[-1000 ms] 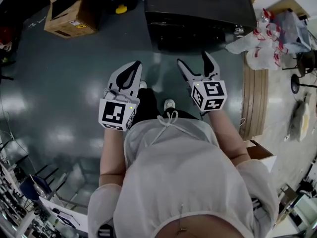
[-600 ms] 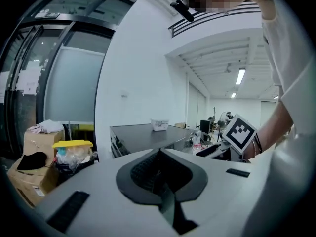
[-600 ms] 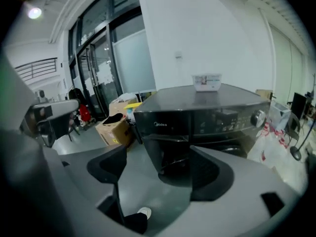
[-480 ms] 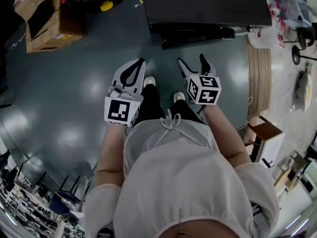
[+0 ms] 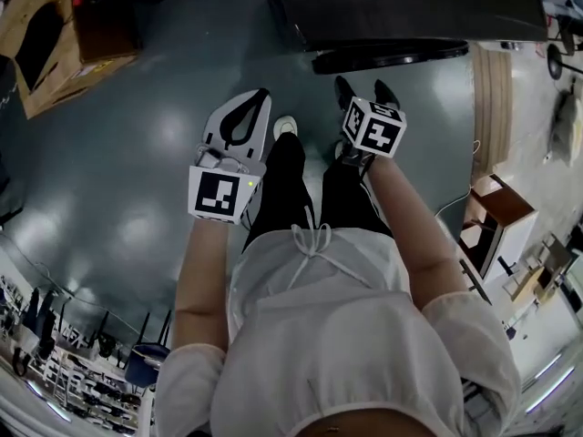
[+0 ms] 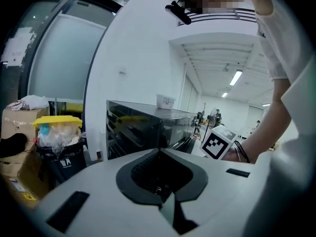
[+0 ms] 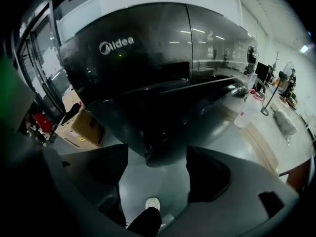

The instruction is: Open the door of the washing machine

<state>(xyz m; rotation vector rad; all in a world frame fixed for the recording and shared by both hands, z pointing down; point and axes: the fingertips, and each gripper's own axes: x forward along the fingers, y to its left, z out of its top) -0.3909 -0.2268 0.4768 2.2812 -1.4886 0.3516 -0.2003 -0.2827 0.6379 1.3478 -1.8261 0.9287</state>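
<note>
The black washing machine (image 5: 401,7) stands ahead of me, and its round door (image 5: 392,57) bulges out at the front. In the right gripper view the machine (image 7: 148,58) fills the frame, with the door (image 7: 163,132) just beyond the jaws. My right gripper (image 5: 363,87) (image 7: 157,169) is open and points steeply down in front of the door. Its jaws have just been closing a little, with nothing between them. My left gripper (image 5: 258,94) (image 6: 159,152) is shut on nothing, left of the machine (image 6: 143,125) and apart from it.
My legs and white shoes (image 5: 285,127) stand between the grippers on the glossy floor. Cardboard boxes (image 5: 36,44) sit at the far left and a yellow-lidded bin (image 6: 59,137) is beside them. Wooden boards (image 5: 492,89) lie right of the machine.
Both grippers have sunk towards the floor. The right one has tipped downward and rolled, and its fingers now sit right in front of the door.
</note>
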